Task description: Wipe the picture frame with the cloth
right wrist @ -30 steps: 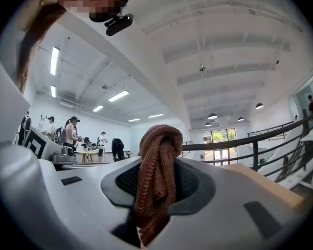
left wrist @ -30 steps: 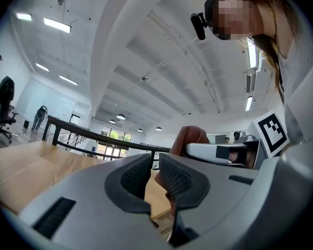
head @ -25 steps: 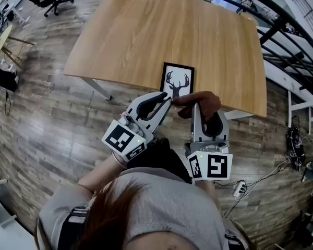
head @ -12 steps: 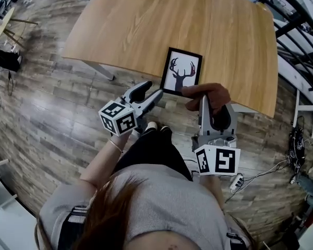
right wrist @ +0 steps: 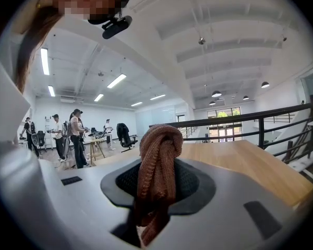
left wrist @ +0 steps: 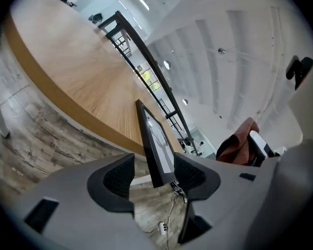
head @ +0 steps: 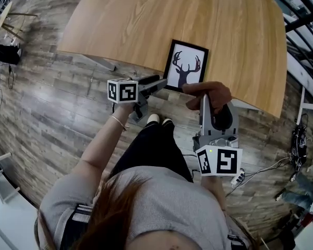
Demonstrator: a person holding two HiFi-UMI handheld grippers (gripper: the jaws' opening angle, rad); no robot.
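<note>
A black picture frame with a deer silhouette lies on the wooden table, its near end at the front edge. My left gripper reaches that end from the left. In the left gripper view the frame shows edge-on between the pads. The jaws are opening; a gap shows on the left side, and the right pad is close to the frame. My right gripper hovers just in front of the frame, shut on a bunched brown cloth. The cloth sticks out between that gripper's pads.
A table leg stands under the left part of the front edge. Black railing runs along the right. A power strip and cables lie on the plank floor. Several people and an office chair stand far off.
My left gripper has dropped to the table's front edge and rolled over, and its jaws have spread wide around the frame's end. The right gripper with the cloth sank a little.
</note>
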